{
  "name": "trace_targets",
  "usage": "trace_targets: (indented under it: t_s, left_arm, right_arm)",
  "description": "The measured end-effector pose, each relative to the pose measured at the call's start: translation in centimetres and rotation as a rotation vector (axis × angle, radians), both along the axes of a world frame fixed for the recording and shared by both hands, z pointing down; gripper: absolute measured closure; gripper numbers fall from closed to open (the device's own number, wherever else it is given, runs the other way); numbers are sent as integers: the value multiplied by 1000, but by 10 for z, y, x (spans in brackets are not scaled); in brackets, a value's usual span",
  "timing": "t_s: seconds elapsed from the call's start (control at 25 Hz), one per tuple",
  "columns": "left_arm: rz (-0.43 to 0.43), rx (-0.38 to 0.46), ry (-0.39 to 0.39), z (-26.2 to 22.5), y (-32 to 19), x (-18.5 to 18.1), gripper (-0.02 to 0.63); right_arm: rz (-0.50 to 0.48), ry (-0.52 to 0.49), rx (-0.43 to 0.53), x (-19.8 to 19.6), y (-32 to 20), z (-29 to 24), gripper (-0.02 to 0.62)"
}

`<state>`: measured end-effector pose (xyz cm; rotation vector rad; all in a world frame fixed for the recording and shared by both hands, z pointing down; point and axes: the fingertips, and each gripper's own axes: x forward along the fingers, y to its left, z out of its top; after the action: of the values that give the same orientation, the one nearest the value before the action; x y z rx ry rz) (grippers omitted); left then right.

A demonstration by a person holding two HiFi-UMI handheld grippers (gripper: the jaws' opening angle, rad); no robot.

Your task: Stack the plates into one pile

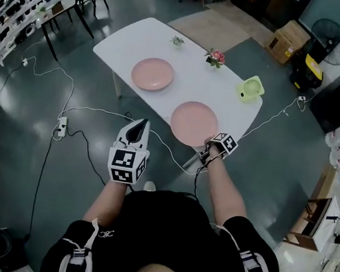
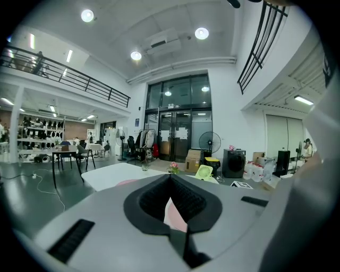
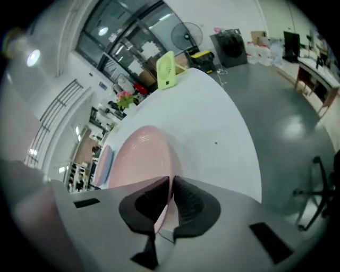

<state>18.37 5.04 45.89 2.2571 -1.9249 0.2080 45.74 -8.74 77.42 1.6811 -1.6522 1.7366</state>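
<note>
Two pink plates lie apart on a white table point(image 1: 122, 46). The far plate point(image 1: 153, 74) sits near the table's middle, and the near plate point(image 1: 194, 123) lies by the front corner. My right gripper point(image 1: 208, 143) is at the near plate's front rim and points down at it. In the right gripper view the near plate point(image 3: 141, 154) runs in between the pads, so the right gripper point(image 3: 171, 183) is shut on that rim. The far plate point(image 3: 103, 162) shows behind it. My left gripper point(image 1: 137, 126) hovers over the floor short of the table, jaws together and holding nothing.
A green desk fan point(image 1: 250, 88) stands at the table's right edge. A pink flower pot point(image 1: 214, 57) and a small plant point(image 1: 178, 41) stand along the far edge. Cables point(image 1: 85, 135) trail over the floor to the left. A cardboard box point(image 1: 287, 39) stands beyond the table.
</note>
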Motion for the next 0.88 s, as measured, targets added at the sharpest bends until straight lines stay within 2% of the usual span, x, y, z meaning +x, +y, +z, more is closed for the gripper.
trace_targets:
  t_s: [0.32,0.44,0.72,0.88]
  left_arm:
    - [8,-4,7,2,-3,-12,592]
    - [-3,-3,13,4,-6,-21,592]
    - [-52,-27,36,18,-11,-61,592]
    - [-83,-32,38,23,-18,-89,592]
  right_arm:
    - [104,-169,10,-14,9,-13,543]
    - [80,-190,45,-31,-2,-30,535]
    - [9,-293,133,-111,-53,-81,532]
    - [-21,-333,145,-168,-83,-96,525]
